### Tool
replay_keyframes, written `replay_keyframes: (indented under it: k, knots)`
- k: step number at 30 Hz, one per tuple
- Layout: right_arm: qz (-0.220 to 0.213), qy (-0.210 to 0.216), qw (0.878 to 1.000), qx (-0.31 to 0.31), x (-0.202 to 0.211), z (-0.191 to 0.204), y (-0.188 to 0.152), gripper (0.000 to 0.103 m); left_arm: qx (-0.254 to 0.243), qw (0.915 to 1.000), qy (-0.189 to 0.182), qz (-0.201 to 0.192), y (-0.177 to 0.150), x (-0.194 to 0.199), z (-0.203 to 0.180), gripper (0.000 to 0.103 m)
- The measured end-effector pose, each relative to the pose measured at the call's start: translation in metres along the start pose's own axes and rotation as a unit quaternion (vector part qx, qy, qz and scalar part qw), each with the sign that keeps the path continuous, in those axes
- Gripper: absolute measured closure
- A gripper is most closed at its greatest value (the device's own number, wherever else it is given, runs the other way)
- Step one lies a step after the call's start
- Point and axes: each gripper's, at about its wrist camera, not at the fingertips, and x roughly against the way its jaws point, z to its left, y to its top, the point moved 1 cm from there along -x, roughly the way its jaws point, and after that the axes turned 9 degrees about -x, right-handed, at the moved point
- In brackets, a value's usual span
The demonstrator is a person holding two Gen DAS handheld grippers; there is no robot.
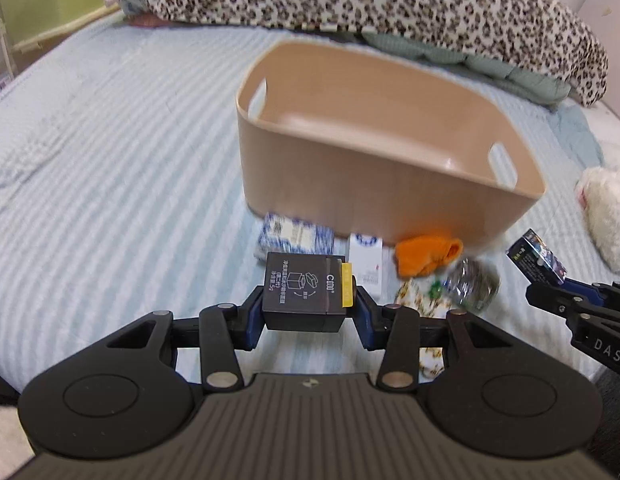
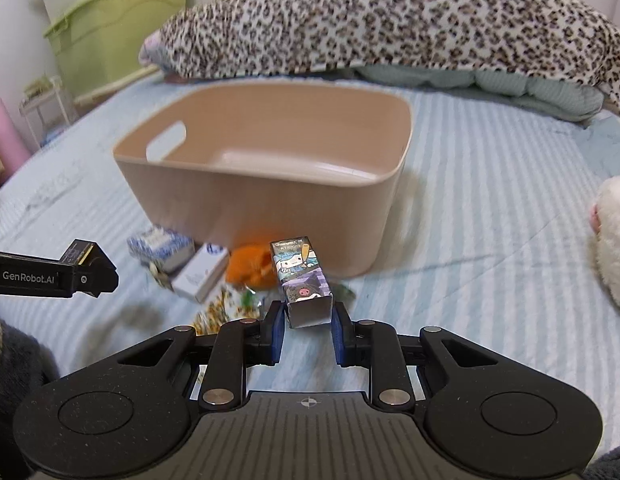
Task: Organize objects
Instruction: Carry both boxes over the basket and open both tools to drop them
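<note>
nearest me in the left wrist view, my left gripper (image 1: 310,304) has its fingers (image 1: 252,320) closed part way on a black box (image 1: 304,298), pinching its 2 sides so the printed face stays up and the box hangs clear of the bed (image 1: 90,152). just ahead stands the beige bin (image 1: 374,176), empty as far as i can see, and i judge the box is held high so it can pass over the rim. loose things lie at the bin's foot: a blue-and-white packet (image 1: 294,238), a white box (image 1: 365,256), an orange cloth (image 1: 428,254).

in the right wrist view, my right gripper (image 2: 309,318) has its fingers (image 2: 276,330) closed part way on the lower end of a cartoon-printed carton (image 2: 302,280), which tilts forward toward the bin (image 2: 270,192). gripping its end leaves the length free to drop in. a leopard-print blanket (image 2: 390,20) lies behind, well apart.
</note>
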Motion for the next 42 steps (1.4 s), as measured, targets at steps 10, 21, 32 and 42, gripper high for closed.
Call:
replay_keyframes:
  k: [10, 21, 32, 42]
  knots:
    - [-0.074, 0.004, 0.997, 0.006, 0.022, 0.006, 0.051, 0.081, -0.009, 0.9984, 0.001, -0.057, 0.055, 0.022, 0.008, 0.056]
    - [-0.081, -0.022, 0.996, 0.01, -0.027, 0.011, 0.11, 0.081, -0.038, 0.9973, 0.028, -0.056, 0.113, -0.032, 0.0, 0.056]
    - [-0.022, -0.047, 0.998, 0.027, -0.079, 0.016, 0.113, 0.08, -0.036, 0.999, 0.024, 0.01, 0.112, -0.101, 0.004, 0.056]
    - [-0.037, -0.046, 0.998, 0.02, -0.053, 0.018, 0.105, 0.043, -0.037, 0.998, 0.029, -0.042, 0.11, -0.043, 0.011, 0.027]
